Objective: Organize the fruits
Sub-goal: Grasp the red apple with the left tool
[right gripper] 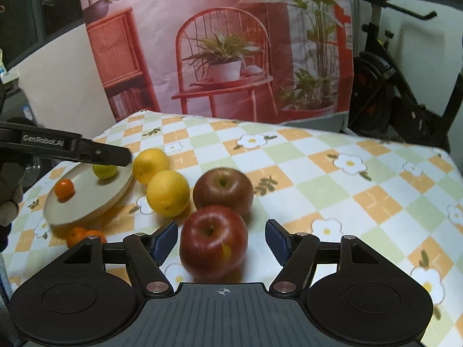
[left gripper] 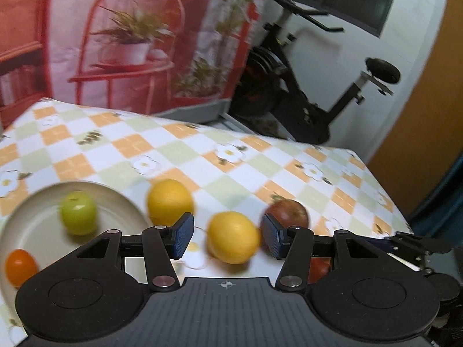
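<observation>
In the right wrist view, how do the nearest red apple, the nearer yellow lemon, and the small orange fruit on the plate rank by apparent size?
1. Nearest red apple, though closeness to the camera enlarges it.
2. Nearer yellow lemon.
3. Small orange fruit on the plate.

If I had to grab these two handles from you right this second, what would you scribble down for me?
Left gripper: open, around the nearer yellow lemon, not closed.
Right gripper: open, around the nearer red apple, not closed.
Done: small green apple and small orange tangerine lie on the round beige plate.
Left: far lemon, second red apple, another tangerine by the plate's edge.
</observation>
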`<control>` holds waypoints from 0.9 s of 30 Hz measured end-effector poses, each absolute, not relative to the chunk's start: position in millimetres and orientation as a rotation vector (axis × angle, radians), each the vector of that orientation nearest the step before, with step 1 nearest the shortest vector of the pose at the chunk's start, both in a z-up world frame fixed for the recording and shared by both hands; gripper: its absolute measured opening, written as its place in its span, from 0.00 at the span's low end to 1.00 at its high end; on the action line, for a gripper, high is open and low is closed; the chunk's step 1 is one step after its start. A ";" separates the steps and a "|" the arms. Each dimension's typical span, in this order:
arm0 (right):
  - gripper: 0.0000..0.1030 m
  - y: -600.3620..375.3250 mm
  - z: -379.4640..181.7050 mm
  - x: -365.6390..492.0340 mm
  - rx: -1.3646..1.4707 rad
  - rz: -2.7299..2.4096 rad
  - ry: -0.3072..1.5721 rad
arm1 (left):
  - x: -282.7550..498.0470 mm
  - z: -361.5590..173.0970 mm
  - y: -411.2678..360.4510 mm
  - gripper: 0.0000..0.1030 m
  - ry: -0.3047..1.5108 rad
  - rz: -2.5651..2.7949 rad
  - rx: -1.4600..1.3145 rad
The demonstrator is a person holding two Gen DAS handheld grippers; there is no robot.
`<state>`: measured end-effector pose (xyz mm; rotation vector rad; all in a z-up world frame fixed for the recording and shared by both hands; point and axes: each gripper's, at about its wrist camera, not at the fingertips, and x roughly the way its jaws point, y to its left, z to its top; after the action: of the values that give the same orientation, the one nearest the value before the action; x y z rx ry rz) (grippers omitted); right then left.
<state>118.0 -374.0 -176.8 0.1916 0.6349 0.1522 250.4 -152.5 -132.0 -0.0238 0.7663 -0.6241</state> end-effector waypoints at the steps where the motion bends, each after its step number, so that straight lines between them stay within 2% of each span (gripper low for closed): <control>1: 0.62 -375.0 -179.0 117.5 0.202 0.159 0.638 | 250.2 -134.0 -157.8 0.53 0.775 -0.636 -0.019; 20: 0.59 -376.2 -205.4 129.2 0.253 0.249 0.694 | 245.6 -167.8 -215.7 0.51 0.944 -0.859 0.005; 21: 0.59 -375.9 -205.9 130.2 0.255 0.251 0.698 | 245.2 -168.4 -215.9 0.50 0.944 -0.862 0.001; 25: 0.54 -377.0 -207.6 134.4 0.269 0.255 0.707 | 247.9 -169.3 -216.0 0.30 0.956 -0.877 -0.021; 27: 0.54 -377.0 -207.8 134.6 0.269 0.254 0.704 | 247.6 -169.5 -217.2 0.30 0.952 -0.881 -0.018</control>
<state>134.6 -377.0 -207.8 0.2693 0.7039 0.2536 247.6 -217.2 -169.5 -0.0181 0.9518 -0.8806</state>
